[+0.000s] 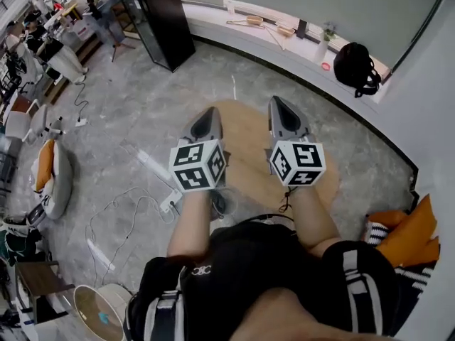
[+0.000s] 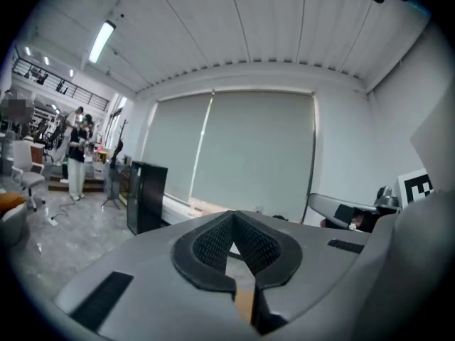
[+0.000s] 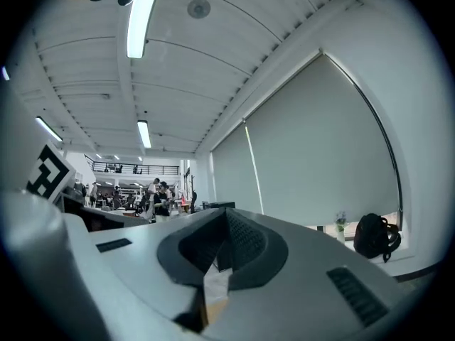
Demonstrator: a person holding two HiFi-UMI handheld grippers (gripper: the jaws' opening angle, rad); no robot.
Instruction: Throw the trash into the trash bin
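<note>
My left gripper (image 1: 210, 112) and right gripper (image 1: 276, 103) are grey, their markers (image 1: 197, 165) black-and-white squares. Beneath them, a tan rug (image 1: 245, 130) on grey marbled floor (image 1: 142, 105). Far left, a black cabinet (image 1: 160, 20); far right, a black backpack (image 1: 354, 66).

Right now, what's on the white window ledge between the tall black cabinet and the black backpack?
In the head view: a few light wooden items, a small dark upright object and a white vase with a plant.
</note>
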